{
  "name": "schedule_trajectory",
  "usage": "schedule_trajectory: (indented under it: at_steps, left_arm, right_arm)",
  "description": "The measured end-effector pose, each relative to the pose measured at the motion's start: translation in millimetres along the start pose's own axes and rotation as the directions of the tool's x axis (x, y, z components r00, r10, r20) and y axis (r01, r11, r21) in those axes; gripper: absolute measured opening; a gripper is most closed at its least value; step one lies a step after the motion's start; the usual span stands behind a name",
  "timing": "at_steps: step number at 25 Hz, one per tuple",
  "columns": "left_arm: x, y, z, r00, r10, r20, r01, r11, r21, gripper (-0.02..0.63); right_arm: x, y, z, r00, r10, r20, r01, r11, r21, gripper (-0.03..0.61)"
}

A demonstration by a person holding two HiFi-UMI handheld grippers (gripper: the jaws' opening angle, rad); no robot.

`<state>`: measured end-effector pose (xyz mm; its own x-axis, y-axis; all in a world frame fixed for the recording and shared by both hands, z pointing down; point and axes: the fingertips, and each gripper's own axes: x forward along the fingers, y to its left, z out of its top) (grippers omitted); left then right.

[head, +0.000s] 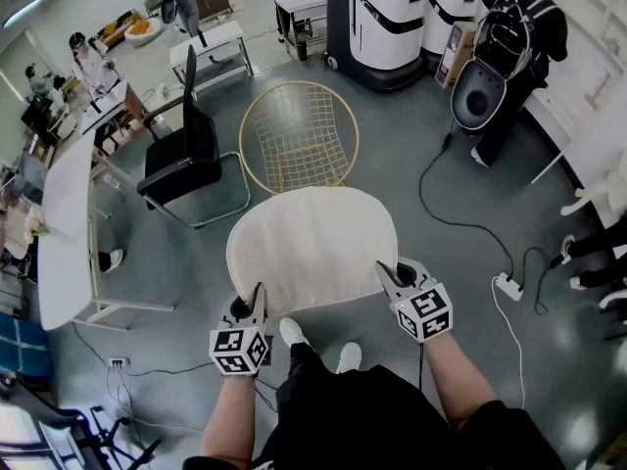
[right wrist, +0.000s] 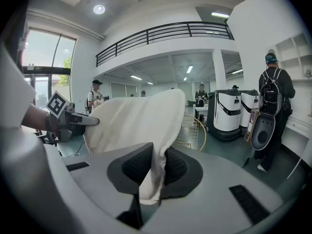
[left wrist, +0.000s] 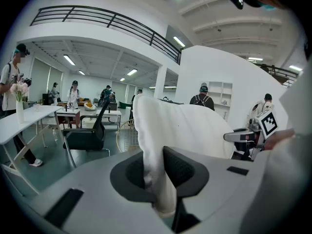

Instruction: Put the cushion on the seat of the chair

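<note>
At the left, a black office chair (head: 184, 155) is seen beside a long white table (head: 59, 213) — neither is part of the job. The left gripper (head: 251, 302) is clamped on the near left edge of the cushion (head: 313, 248), with a fold of the cream fabric pinched between its pads. The cushion is thus held in the air, spread roughly flat in front of the person, just short of the gold wire chair (head: 299, 137), whose round mesh seat is seen to be bare. The right gripper (head: 396, 275) is likewise closed on the near right edge.

From the way the fabric bunches and droops at the pads, the cushion is judged soft, light and floppy, and not slippery. It is best gripped at two well-separated points on its rim, as it is now, so that it is kept spread. No container is involved — only the open seat, on which nothing has yet been laid.
</note>
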<state>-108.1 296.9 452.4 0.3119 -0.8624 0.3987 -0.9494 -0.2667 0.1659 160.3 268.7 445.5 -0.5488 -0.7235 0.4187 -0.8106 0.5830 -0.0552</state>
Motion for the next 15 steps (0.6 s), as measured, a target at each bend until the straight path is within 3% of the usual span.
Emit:
schedule_trajectory:
  at_steps: [15]
  left_arm:
    - [1.1,2.7,-3.3,1.0,0.003,0.0,-0.003,1.0,0.0,0.077]
  right_arm:
    - [3.7,1.9,-2.5,1.0,0.014,0.008,-0.014,1.0,0.01,0.057]
